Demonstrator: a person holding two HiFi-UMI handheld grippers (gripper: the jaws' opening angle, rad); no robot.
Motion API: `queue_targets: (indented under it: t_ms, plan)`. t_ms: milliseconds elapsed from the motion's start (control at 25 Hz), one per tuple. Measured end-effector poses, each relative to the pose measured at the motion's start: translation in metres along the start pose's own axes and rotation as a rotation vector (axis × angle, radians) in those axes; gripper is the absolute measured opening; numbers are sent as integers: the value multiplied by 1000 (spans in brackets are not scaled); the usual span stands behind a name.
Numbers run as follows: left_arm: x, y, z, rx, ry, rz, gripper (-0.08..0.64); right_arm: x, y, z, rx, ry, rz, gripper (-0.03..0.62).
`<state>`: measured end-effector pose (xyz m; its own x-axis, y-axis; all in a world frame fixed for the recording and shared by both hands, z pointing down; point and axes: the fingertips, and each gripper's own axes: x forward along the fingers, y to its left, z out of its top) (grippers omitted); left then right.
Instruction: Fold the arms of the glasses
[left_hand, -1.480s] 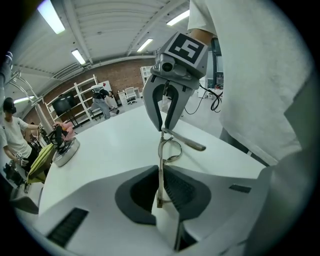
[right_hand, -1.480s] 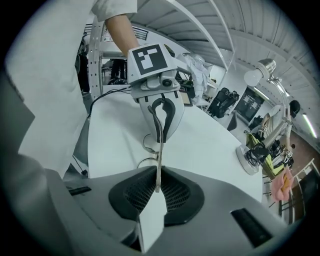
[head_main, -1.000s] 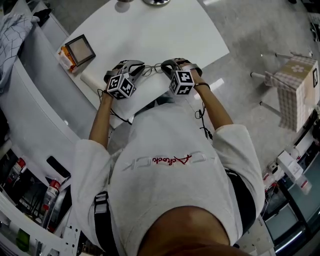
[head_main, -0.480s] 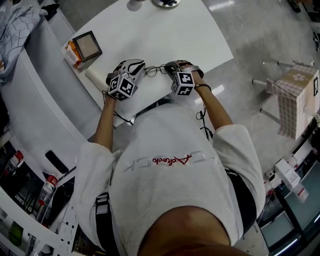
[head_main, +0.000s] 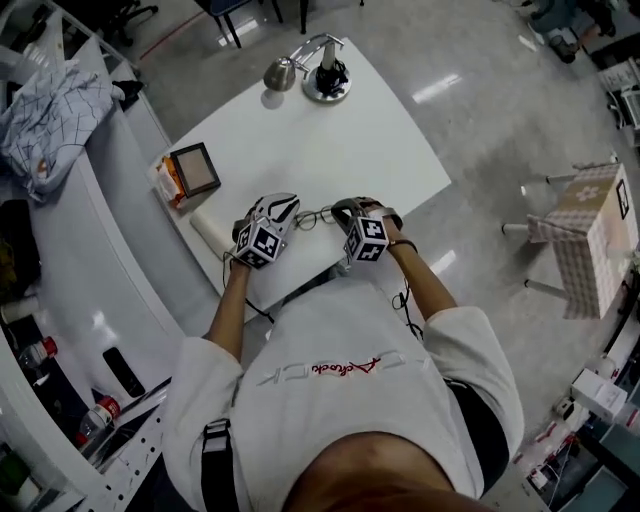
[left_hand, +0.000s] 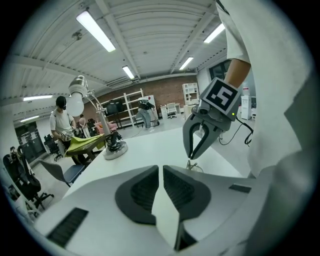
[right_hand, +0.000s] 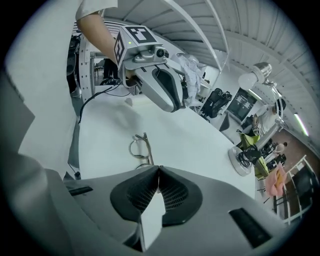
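Thin wire-framed glasses lie near the front edge of the white table, between my two grippers. My right gripper has just been closing and is now shut on the near end of the glasses, whose frame runs right into the pinched pads. From the left gripper view I see that same right gripper tip-down on the glasses. My left gripper hovers at the other end, jaws drawn together to a thin slit with nothing between them.
A silver desk lamp stands at the table's far end. A flat framed box and an orange packet lie at the left edge. A stool with checked cloth stands to the right. A person stands far off.
The head view has pulled back, so the lamp now shows. The left gripper has risen slightly and rolled. The right gripper stays at the glasses' end.
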<state>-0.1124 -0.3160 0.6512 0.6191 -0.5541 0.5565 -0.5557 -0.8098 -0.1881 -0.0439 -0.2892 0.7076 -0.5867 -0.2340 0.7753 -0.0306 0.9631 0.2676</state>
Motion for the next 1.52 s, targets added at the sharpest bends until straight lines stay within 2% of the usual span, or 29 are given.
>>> queue_targets:
  t_ms: [120,280,440,680,840,920,1080,1400,1520]
  plan:
    - [5,2,12,-19,-39,21,34,-11,-11,0,38,-32,-43,23]
    - [4,-8,27,-62,-69,39,28,-32,-15,-1,135,-92,-105,23]
    - [-1,-3,50,-128,-126,67,28,-56,-37,4,294,-203,-196,23]
    - [-7,-8,80,-395,-306,111,28,-97,-52,13,685,-548,-248,23]
    - [-13,-21,101,-522,-384,111,28,-123,-52,15,874,-760,-238,23]
    - [-12,-27,103,-581,-443,121,28,-136,-53,15,934,-844,-238,21]
    - [-15,-38,110,-584,-478,133,28,-156,-57,16,900,-880,-297,21]
    - [-30,-49,124,-533,-493,126,28,-188,-46,26,713,-810,-435,18]
    - [-44,-59,129,-517,-507,125,28,-197,-33,30,702,-811,-469,18]
